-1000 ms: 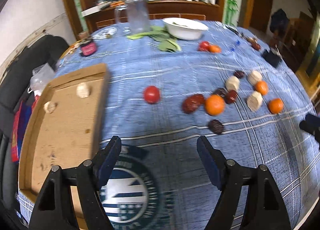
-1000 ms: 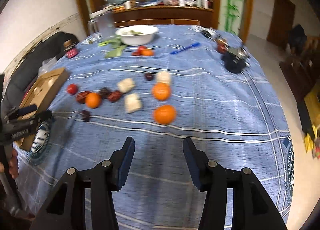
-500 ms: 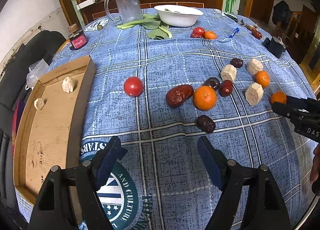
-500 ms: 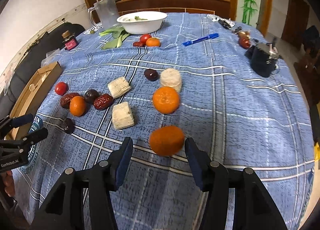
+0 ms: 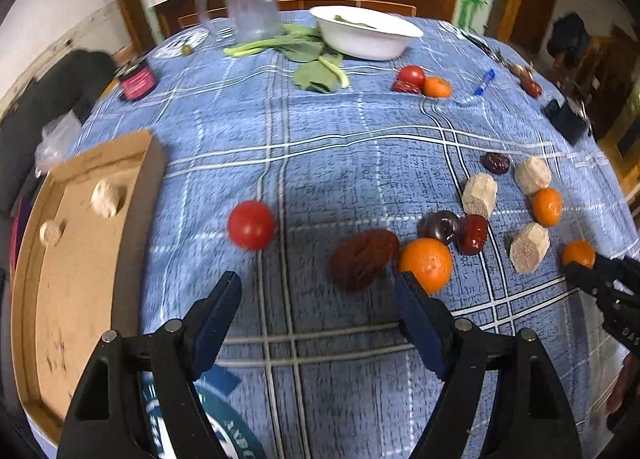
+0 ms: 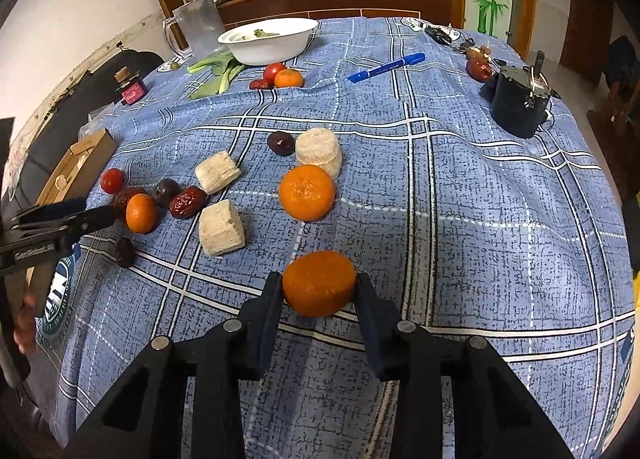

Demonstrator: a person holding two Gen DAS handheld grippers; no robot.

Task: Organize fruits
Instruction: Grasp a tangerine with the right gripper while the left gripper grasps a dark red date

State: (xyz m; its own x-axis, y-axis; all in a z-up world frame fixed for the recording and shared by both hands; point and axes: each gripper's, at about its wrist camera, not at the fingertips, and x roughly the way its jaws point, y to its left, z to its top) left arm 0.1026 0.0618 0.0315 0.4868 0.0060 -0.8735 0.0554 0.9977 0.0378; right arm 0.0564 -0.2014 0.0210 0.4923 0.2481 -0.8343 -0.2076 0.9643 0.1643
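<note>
Fruit lies scattered on the blue checked tablecloth. My right gripper (image 6: 319, 288) has its jaws closing around the nearest mandarin (image 6: 319, 283), and both pads touch its sides; it rests on the cloth. Another mandarin (image 6: 306, 192) and pale cut chunks (image 6: 221, 228) lie just beyond. My left gripper (image 5: 318, 283) is open and holds nothing, low over the cloth. Just ahead of it lie a large red date (image 5: 362, 264), a mandarin (image 5: 426, 264) by its right finger and a tomato (image 5: 250, 224). The cardboard tray (image 5: 80, 279) on the left holds two pale chunks (image 5: 105, 198).
At the table's far side stand a white bowl (image 6: 268, 41), a clear pitcher (image 6: 198, 29), leafy greens (image 5: 312, 59), a tomato with a mandarin (image 6: 282, 76) and a blue pen (image 6: 386, 66). A black pouch (image 6: 518, 99) sits far right, a small jar (image 5: 138, 81) far left.
My right gripper sank onto the near mandarin and its jaws closed in on it. My left gripper moved forward toward the date and mandarin, still open.
</note>
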